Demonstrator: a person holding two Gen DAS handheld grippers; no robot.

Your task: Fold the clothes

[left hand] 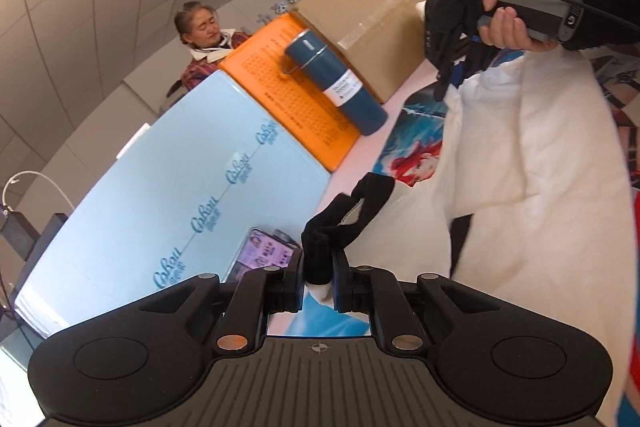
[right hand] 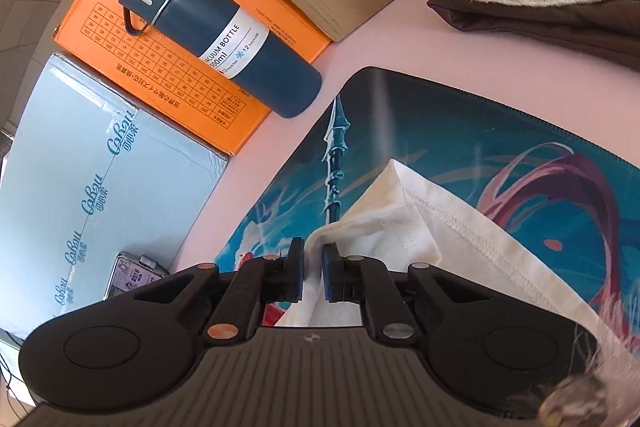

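White shirt (right hand: pixel 400 227) edges pinched in both claws, left claw (left hand: pixel 318 273) and right claw (right hand: pixel 313 273).

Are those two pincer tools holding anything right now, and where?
Both grip the white cotton garment: the left gripper pinches its black collar, the right gripper a stitched hem edge.

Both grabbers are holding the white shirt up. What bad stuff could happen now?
1. The left hand-held gripper pinches just the black collar of the white shirt, so it might slip out.
2. The right hand-held gripper holds only a thin edge by the hem; a tug could free it.
3. The blue vacuum bottle lies on its side on the orange box, so swinging cloth might set it rolling.
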